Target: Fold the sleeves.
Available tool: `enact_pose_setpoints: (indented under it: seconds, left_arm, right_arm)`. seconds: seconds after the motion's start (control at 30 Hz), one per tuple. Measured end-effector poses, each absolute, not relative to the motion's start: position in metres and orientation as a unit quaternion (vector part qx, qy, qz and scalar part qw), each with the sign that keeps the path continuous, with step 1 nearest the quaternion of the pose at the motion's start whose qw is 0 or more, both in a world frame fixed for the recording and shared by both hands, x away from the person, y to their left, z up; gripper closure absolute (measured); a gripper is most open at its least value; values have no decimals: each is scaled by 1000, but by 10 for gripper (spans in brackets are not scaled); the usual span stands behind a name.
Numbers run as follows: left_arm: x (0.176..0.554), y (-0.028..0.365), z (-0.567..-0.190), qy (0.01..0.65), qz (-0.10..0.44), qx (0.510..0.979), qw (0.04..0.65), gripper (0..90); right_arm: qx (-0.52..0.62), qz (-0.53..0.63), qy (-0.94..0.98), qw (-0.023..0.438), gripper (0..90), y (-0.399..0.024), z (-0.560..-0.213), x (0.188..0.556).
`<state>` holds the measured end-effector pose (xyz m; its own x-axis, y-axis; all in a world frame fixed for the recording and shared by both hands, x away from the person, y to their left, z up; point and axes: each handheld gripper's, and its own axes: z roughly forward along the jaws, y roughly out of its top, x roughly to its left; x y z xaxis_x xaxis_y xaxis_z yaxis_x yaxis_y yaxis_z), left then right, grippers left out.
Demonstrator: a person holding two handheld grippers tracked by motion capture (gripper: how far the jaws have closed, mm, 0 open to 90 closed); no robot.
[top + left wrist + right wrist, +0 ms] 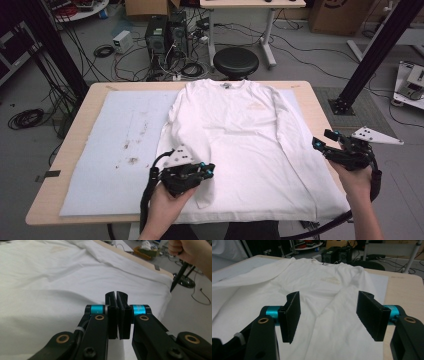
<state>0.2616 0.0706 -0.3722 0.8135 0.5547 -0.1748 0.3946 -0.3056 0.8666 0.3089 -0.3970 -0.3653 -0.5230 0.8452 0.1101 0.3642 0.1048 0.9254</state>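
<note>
A white long-sleeved shirt point(240, 130) lies flat, front up, on the table, collar at the far side. Its left sleeve is folded in over the body, and the cuff end lies near the front edge point(202, 197). My left gripper point(210, 171) hovers over the shirt's lower left part, its jaws pressed together point(116, 296) with no cloth seen between them; the shirt point(50, 285) spreads out beyond. My right gripper point(324, 139) is at the table's right edge by the right sleeve, jaws wide apart point(329, 297) above the shirt point(319, 282).
A pale blue mat point(115, 150) with dark stains point(132, 160) covers the wooden table point(60, 165). Behind the table stand a black stool point(236, 61), computer cases point(157, 32) and loose cables. A black frame post point(375, 55) rises at the right.
</note>
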Motion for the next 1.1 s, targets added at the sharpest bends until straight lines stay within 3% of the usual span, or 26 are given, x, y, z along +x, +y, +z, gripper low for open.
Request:
enact_pose_setpoints:
  seconds: [0.23, 0.27, 0.33, 0.4, 0.53, 0.77, 1.0, 1.03, 1.1]
  left_arm:
    - [275, 33, -397, 265, 59, 838, 474, 874]
    - [277, 30, -400, 260, 66, 841, 469, 851]
    - [277, 30, -403, 253, 82, 840, 472, 704]
    - [272, 39, -401, 254, 101, 829, 488, 635]
    - [255, 74, -401, 289, 142, 803, 502, 634]
    - [261, 107, -434, 368, 99, 792, 476, 595]
    - [285, 80, -446, 362, 79, 826, 425, 615]
    - [285, 80, -446, 362, 79, 826, 425, 671]
    - [287, 74, -446, 344, 81, 836, 420, 878]
  right_arm:
    - [429, 514, 706, 232, 366, -397, -366, 309]
    - [429, 513, 706, 232, 365, -397, -367, 310]
    - [428, 513, 707, 231, 365, -397, -367, 310]
    - [429, 514, 706, 231, 366, -397, -366, 309]
    - [431, 513, 704, 233, 366, -399, -367, 309]
    - [433, 513, 704, 233, 365, -399, -366, 310]
    - [428, 510, 709, 232, 367, -394, -367, 311]
    - [428, 510, 709, 232, 367, -394, -367, 311]
    - [431, 509, 709, 230, 368, -394, -368, 312]
